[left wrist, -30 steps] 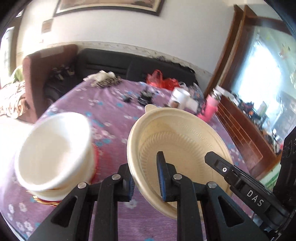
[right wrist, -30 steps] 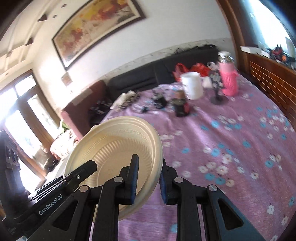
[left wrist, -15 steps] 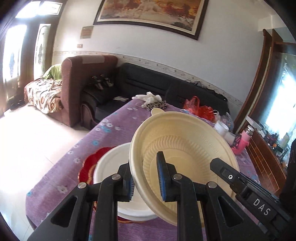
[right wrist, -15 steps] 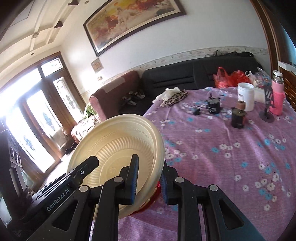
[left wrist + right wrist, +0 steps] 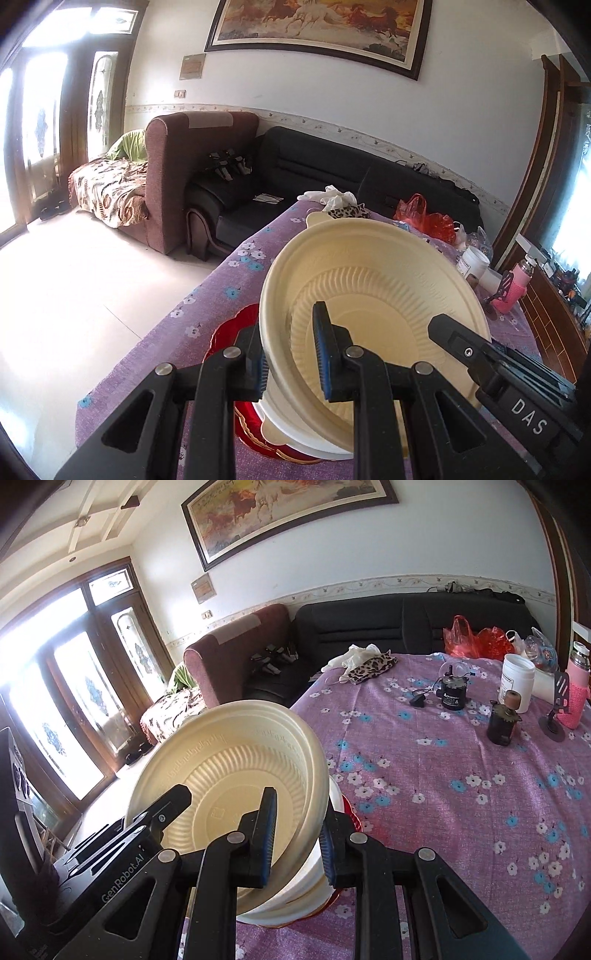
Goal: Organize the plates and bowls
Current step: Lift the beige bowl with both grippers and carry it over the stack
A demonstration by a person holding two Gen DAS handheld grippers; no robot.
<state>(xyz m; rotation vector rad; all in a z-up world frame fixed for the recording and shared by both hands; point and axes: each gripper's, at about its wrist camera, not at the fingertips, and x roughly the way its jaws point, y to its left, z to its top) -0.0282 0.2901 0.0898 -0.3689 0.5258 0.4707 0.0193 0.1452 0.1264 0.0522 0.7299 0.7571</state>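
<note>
A cream ribbed disposable bowl (image 5: pixel 373 291) (image 5: pixel 229 768) hangs tilted above the table, held by both grippers. My left gripper (image 5: pixel 290 332) is shut on its left rim. My right gripper (image 5: pixel 299 819) is shut on its right rim; its finger marked DAS (image 5: pixel 465 347) shows in the left wrist view. Right under the bowl stands a stack of white bowls (image 5: pixel 295 435) (image 5: pixel 306 890) on a red plate (image 5: pixel 227 332) (image 5: pixel 352 812), mostly hidden by the cream bowl.
The table with a purple flowered cloth (image 5: pixel 443 794) ends close to the left of the red plate. At its far end stand a white jar (image 5: pixel 517 679), a pink bottle (image 5: pixel 576 694), a dark small jar (image 5: pixel 500 723), a black device (image 5: pixel 452 694) and a leopard-print cloth (image 5: pixel 369 668).
Both grippers have carried the cream bowl leftward, from beside the white bowl stack to directly over it. Both grips have stayed the same.
</note>
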